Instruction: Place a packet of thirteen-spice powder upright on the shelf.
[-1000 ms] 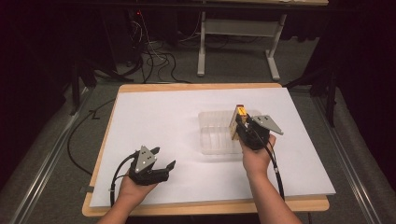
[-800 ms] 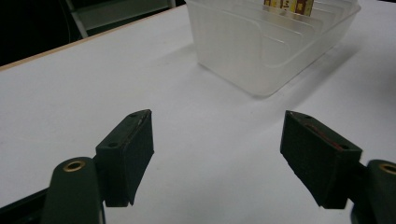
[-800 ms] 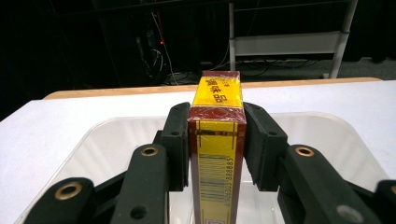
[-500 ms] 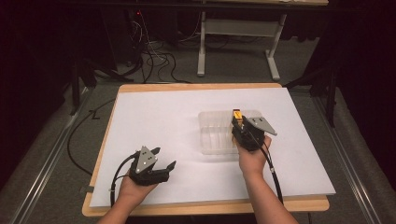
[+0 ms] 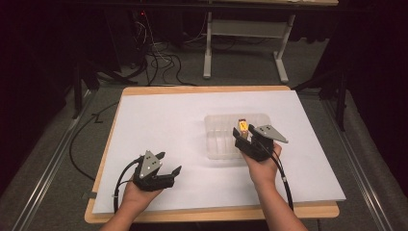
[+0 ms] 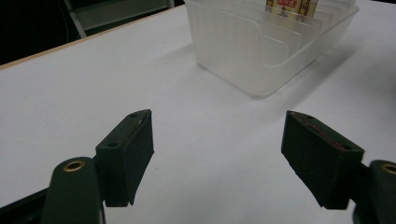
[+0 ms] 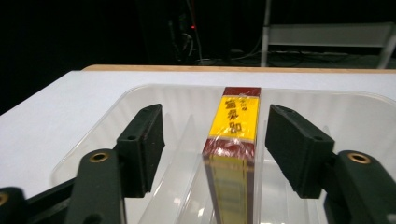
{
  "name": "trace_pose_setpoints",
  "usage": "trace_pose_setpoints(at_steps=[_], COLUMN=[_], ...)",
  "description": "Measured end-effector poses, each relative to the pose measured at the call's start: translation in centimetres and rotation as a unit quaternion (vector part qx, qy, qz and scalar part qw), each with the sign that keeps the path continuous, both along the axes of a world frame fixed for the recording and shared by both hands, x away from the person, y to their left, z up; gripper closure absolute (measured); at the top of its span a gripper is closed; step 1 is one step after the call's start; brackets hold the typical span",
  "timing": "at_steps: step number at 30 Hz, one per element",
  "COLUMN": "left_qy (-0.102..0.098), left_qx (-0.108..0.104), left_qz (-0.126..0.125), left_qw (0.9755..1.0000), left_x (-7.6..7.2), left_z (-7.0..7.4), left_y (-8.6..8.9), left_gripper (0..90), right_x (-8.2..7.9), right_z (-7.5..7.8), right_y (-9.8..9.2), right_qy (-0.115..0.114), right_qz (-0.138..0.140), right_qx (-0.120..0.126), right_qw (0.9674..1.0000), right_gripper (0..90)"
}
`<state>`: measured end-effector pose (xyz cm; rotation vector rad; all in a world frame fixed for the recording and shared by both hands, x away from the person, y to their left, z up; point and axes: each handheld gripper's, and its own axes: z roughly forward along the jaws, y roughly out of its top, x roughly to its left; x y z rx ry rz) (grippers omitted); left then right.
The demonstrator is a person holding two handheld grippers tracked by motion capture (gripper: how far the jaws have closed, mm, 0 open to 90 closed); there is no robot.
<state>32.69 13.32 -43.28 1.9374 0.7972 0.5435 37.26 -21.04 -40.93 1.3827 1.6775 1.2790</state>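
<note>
Your left gripper (image 5: pixel 169 169) rests on the white tabletop (image 5: pixel 159 125), jaws apart and empty. Your right gripper (image 7: pixel 212 140) has just been opening its jaws around the slim yellow and maroon box (image 7: pixel 233 154), standing on edge in the clear plastic divided tray (image 5: pixel 216 139), its long axis running straight away between them, untouched.

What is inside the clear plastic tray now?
One yellow and red box stands on edge between the dividers of the clear tray. The other slots look empty; its bottom edge is hidden by the dividers.
</note>
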Motion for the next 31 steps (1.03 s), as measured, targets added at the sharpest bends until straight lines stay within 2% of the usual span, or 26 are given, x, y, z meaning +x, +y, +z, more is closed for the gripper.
trace_pose_setpoints(at_steps=[5,8,13,15,18,21,25,31], left_qy=[0.005,0.01,0.02,0.023,0.026,0.027,0.028,0.029], left_qx=[-0.008,-0.016,-0.025,-0.028,-0.028,-0.031,-0.028,-0.025], left_qz=[0.0,0.0,0.006,0.008,0.01,0.009,0.007,0.005], left_qw=[1.0,0.9998,0.9995,0.9993,0.9992,0.9991,0.9992,0.9992], left_x=[0.1,0.2,0.5,0.5,0.6,0.6,0.6,0.6], left_z=[0.0,0.0,-0.2,-0.2,-0.3,-0.3,-0.4,-0.4], left_y=[0.0,0.1,0.4,0.5,0.5,0.4,0.2,0.1], left_gripper=[25.7,25.7,25.7,25.7,25.7,25.7,25.7,25.7], right_x=[-1.8,-3.3,-5.7,-6.4,-7.5,-7.8,-7.4,-7.3], right_z=[0.2,0.0,-0.5,-1.1,-2.4,-3.2,-3.5,-3.4], right_y=[-1.2,-2.6,-5.9,-7.4,-9.3,-10.5,-11.1,-11.4], right_qy=[0.003,0.004,0.007,0.019,0.024,0.014,0.016,0.027], right_qz=[0.042,0.069,0.083,0.081,0.071,0.064,0.057,0.059], right_qx=[-0.009,-0.019,-0.03,-0.026,-0.018,-0.021,-0.007,-0.005], right_qw=[0.9991,0.9974,0.9961,0.9962,0.997,0.9976,0.9982,0.9979], right_gripper=[32.1,30.4,28.8,27.4,26.6,25.7,25.8,28.3])
